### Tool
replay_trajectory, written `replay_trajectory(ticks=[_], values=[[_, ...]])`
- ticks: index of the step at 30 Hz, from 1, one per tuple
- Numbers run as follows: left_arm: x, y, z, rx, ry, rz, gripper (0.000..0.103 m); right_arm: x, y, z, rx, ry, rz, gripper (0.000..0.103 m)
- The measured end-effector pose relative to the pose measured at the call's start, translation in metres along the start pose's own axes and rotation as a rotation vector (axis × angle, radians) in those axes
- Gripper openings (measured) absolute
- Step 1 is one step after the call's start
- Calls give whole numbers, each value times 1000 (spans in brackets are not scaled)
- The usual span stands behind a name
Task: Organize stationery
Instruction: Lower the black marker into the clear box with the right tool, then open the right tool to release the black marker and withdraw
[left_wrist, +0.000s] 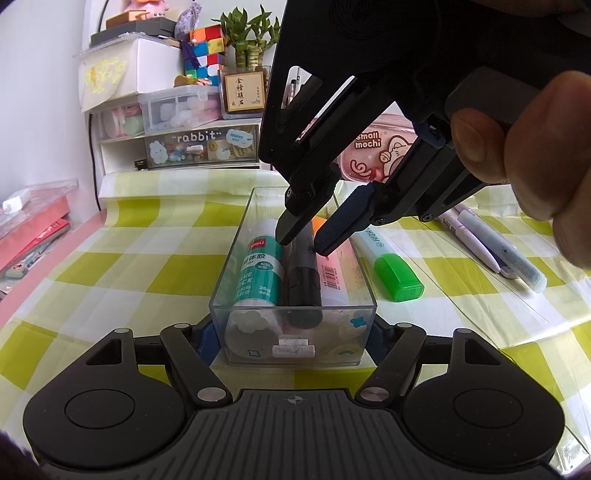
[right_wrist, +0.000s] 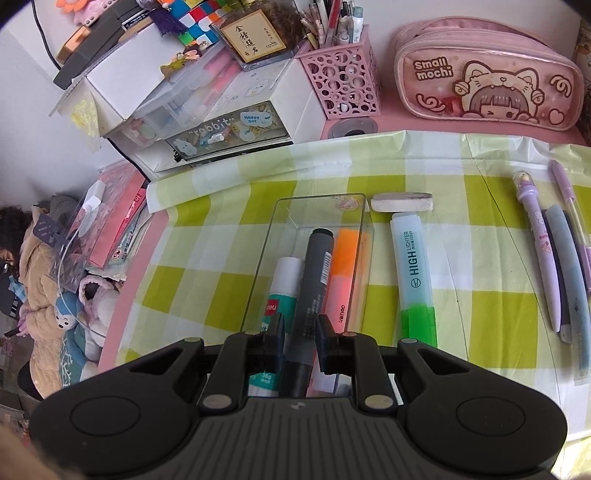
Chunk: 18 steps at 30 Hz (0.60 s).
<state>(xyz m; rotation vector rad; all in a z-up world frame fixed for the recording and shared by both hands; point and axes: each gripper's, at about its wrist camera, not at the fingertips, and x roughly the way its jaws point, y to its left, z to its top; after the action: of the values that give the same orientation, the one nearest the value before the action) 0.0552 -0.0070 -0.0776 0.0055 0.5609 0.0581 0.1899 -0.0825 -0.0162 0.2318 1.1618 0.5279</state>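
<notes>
A clear plastic box (left_wrist: 236, 295) (right_wrist: 266, 258) lies on the green checked cloth. It holds a glue stick (left_wrist: 260, 266) (right_wrist: 284, 291), a dark grey marker (left_wrist: 303, 280) (right_wrist: 314, 273) and an orange-pink highlighter (left_wrist: 338, 273) (right_wrist: 341, 273). My left gripper (left_wrist: 293, 334) is shut on the box's near end, one finger at each side. My right gripper (right_wrist: 300, 328) (left_wrist: 306, 240) hovers over the box, its fingers a little apart on either side of the marker, which lies in the box. A green highlighter (left_wrist: 391, 266) (right_wrist: 415, 280) lies right of the box.
A white eraser (right_wrist: 402, 202) lies beyond the green highlighter. Several pens (right_wrist: 561, 266) (left_wrist: 495, 243) lie on the cloth at right. A pink pencil case (right_wrist: 484, 85), a pink pen cup (right_wrist: 341, 77) and white drawer units (right_wrist: 207, 122) (left_wrist: 177, 140) stand at the back.
</notes>
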Motion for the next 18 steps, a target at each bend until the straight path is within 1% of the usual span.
replay_trajectory(ticks=[2, 5, 7, 10, 12, 13, 16, 18], values=[[0, 0, 0, 0, 0, 0, 72, 2, 1, 1, -20, -3, -15, 14], [0, 0, 0, 0, 0, 0, 72, 2, 7, 2, -85, -39, -67, 13], [0, 0, 0, 0, 0, 0, 72, 6, 11, 3, -123, -34, -75, 9], [0, 0, 0, 0, 0, 0, 72, 8, 15, 4, -159, -45, -101, 9], [0, 0, 0, 0, 0, 0, 72, 6, 16, 2, -171, -34, -82, 9], [0, 0, 0, 0, 0, 1, 72, 4, 15, 1, -169, -31, -53, 9], [0, 0, 0, 0, 0, -1, 72, -1, 4, 4, -105, -38, 22, 8], [1, 0, 0, 0, 1, -2, 72, 1, -1, 6, -70, -27, 14, 9]])
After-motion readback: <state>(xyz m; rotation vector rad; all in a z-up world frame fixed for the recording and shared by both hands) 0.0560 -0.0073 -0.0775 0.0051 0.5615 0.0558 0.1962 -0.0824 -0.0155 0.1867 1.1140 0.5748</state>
